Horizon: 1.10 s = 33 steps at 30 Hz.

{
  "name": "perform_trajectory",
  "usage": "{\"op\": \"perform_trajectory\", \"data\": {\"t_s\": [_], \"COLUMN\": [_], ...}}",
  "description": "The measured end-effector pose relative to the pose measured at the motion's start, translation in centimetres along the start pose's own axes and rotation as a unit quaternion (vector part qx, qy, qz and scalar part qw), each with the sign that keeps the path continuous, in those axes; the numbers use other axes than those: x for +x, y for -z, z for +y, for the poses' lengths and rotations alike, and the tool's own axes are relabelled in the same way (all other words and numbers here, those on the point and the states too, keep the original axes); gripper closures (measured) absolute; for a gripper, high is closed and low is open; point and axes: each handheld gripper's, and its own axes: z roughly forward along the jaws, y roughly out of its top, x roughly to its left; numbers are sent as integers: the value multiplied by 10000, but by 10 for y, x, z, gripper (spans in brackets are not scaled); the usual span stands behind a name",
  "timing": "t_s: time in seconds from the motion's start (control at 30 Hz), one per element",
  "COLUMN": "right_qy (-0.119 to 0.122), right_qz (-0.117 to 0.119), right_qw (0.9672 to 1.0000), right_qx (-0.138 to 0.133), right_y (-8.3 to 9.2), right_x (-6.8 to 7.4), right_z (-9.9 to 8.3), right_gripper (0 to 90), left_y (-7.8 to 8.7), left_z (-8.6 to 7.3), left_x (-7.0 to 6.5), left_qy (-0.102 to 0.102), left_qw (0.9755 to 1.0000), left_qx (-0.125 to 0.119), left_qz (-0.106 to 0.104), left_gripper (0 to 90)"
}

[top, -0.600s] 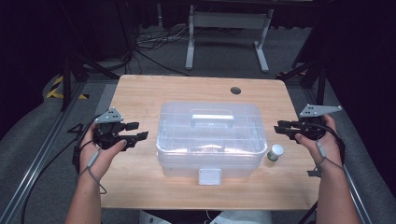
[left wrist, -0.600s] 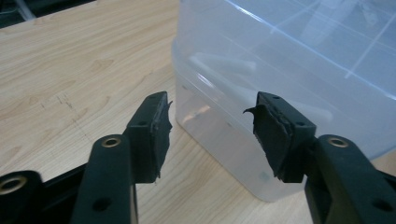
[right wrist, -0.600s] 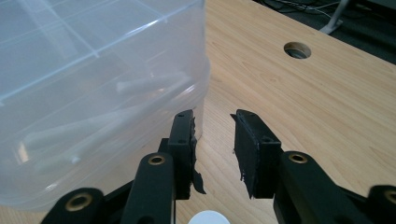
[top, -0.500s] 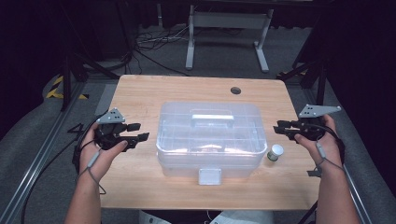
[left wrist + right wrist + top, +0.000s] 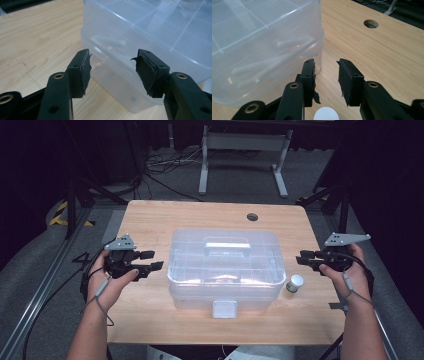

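A clear plastic storage box [image 5: 224, 267] with a lid, a top handle and a front latch stands in the middle of the wooden table [image 5: 200, 215]. My left gripper [image 5: 154, 260] hovers just left of the box, open and empty, its jaws aimed at the box wall [image 5: 140, 37]. My right gripper [image 5: 301, 257] is held at the box's right side, open with nothing between its pads. A small white-capped bottle [image 5: 295, 283] stands on the table below the right gripper; its cap [image 5: 325, 113] peeks up between the jaws in the right gripper view. Pale items lie inside the box [image 5: 262, 42].
A round cable hole [image 5: 252, 216] sits in the far right of the tabletop. Beyond the table are a metal stand's legs [image 5: 240, 150] and cables on the dark floor. Metal rails run along the floor at left.
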Motion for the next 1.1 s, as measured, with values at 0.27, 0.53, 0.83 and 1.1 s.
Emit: {"op": "perform_trajectory", "data": {"t_s": [0.27, 0.53, 0.83, 1.1], "right_qy": [-65, -127, -201, -231], "right_qz": [-41, -42, -79, -68], "right_qw": [9999, 9999, 9997, 9995], "right_qx": [83, 87, 119, 190], "right_y": [2, 3, 6, 3], "right_x": [0, 1, 5, 7], "right_z": [-6, -11, -17, -22], "right_gripper": [654, 639, 628, 619], "left_y": [8, -4, -20, -26], "left_z": [26, 55, 78, 88], "left_x": [-8, -22, -30, -33], "left_qy": [-260, -498, -660, -711], "left_qw": [9996, 9977, 9958, 9949], "left_qx": [21, 3, 26, 33], "left_qz": [-120, -466, -635, -718], "left_gripper": [459, 449, 442, 427]}}
